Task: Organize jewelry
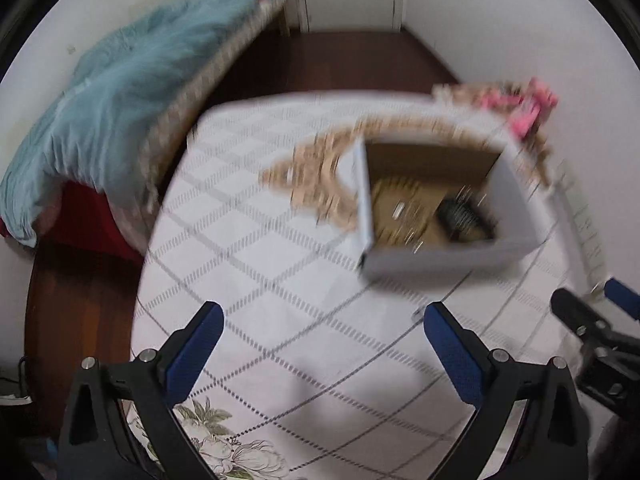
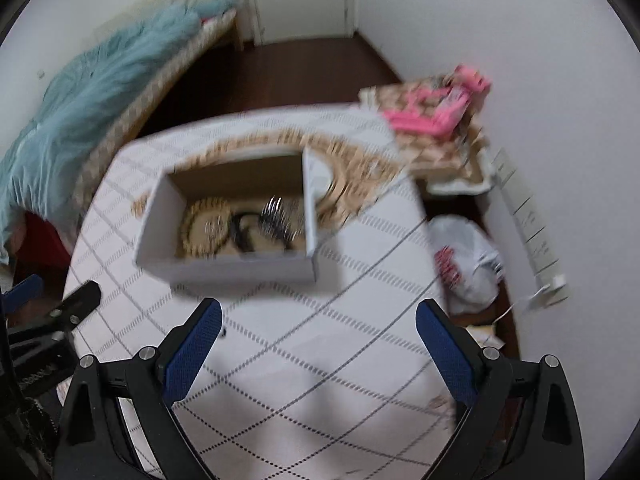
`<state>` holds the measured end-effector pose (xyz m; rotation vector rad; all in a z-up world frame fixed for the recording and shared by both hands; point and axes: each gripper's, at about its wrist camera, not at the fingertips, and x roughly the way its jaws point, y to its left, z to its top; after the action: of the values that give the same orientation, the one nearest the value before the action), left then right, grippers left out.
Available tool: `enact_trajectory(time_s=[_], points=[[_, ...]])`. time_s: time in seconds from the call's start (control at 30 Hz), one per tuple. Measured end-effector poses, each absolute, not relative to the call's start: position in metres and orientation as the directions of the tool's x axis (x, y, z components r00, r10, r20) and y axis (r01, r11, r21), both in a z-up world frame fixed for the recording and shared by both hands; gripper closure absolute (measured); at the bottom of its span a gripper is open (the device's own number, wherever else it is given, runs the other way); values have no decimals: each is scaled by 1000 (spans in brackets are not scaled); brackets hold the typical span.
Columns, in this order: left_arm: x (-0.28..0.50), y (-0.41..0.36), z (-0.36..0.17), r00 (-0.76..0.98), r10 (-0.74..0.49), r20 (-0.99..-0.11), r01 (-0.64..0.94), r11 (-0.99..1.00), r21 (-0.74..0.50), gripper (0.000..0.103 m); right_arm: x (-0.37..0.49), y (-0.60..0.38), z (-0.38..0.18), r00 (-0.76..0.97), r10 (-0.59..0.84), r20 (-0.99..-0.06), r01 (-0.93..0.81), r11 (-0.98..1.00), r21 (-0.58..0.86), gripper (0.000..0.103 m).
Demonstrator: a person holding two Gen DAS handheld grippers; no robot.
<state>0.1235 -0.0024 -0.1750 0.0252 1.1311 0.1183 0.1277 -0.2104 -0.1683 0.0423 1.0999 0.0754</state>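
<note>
White checked cloth covers a round table on which an open cardboard box of blurred jewelry is set. Both the left gripper and right gripper are spread wide, empty, short of the box; a slow approach from above is advised. Only the right view shows a plastic bag on the floor.

Open white box, brown cardboard inside, sits upright on the white grid-pattern worktop, partly over a woven tan mat. Inside the box: tan beaded ring-shaped piece on the left, black bristly piece with shiny glints on the right, dark cord between them. Motion blur hides finer detail.
</note>
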Motion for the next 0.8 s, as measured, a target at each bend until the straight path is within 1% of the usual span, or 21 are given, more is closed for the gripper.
enact_trajectory(time_s=[0.03,0.07,0.13,0.23,0.3,0.37,0.43,0.5,0.53,0.57,0.6,0.63,0.67,0.8], points=[[124,0,-188,389,120,-913,-82,992,96,1,128,-205,-180,439,94,-894,-55,995,78,14],[123,3,-199,365,129,-922,-83,991,106,1,129,-199,-192,422,112,-899,-73,993,90,24],[122,11,-220,319,145,-937,-90,988,123,1,131,-186,-215,391,145,-909,-94,989,118,30],[118,22,-239,276,158,-948,-105,985,134,1,133,-166,-236,370,181,-911,-135,981,140,40],[117,28,-244,261,173,-950,-115,982,147,1,134,-151,-248,364,188,-912,-168,977,134,41],[115,34,-247,252,179,-951,-126,981,151,1,135,-139,-255,361,188,-913,-198,973,122,48],[115,37,-249,249,183,-951,-133,979,154,1,134,-128,-260,363,178,-914,-220,970,102,49],[113,40,-250,247,186,-951,-137,978,156,1,133,-119,-261,387,154,-909,-239,969,62,52],[113,41,-250,247,186,-951,-138,978,155,1,133,-116,-260,393,143,-908,-243,969,48,57],[113,41,-250,246,185,-951,-138,978,155,1,133,-115,-260,402,134,-906,-246,969,34,67],[112,41,-250,244,185,-952,-139,978,154,1,133,-113,-261,414,118,-903,-247,969,14,74],[113,41,-250,242,184,-953,-139,978,153,1,132,-112,-261,425,102,-899,-248,969,-8,85],[113,39,-251,241,181,-954,-137,979,151,1,132,-113,-261,431,101,-897,-251,968,-11,90],[122,30,-249,260,157,-953,-117,985,130,1,133,-133,-255,447,108,-888,-206,979,16,90]])
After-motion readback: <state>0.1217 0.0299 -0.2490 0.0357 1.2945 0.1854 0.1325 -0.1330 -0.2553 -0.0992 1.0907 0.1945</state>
